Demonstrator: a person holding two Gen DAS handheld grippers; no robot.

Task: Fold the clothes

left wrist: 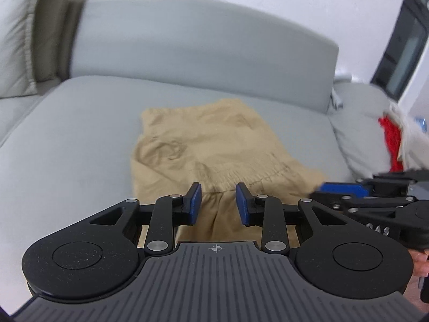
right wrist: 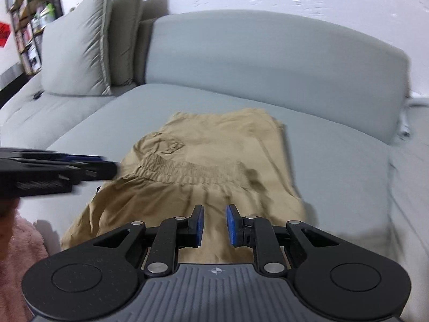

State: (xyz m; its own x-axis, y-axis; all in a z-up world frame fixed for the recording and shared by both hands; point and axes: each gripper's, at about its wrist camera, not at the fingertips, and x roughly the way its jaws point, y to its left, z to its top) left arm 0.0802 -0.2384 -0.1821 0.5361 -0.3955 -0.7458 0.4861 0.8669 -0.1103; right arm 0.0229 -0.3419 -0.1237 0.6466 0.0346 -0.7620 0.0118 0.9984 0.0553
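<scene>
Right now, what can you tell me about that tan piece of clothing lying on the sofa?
The tan garment looks like light woven cotton, creased, with a gathered elastic waistband running across its middle, so it seems folded over once. It lies flat on the grey sofa seat, near the front edge. Both grippers hang above its near end with fingers parted; no fingers pinch it.

No text or label reads clearly anywhere (pale marks on the black right gripper body [left wrist: 380, 230] stay illegible).

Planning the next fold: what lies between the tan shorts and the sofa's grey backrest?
Only bare grey seat cushion separates the tan shorts from the backrest; both wrist views show it.
</scene>
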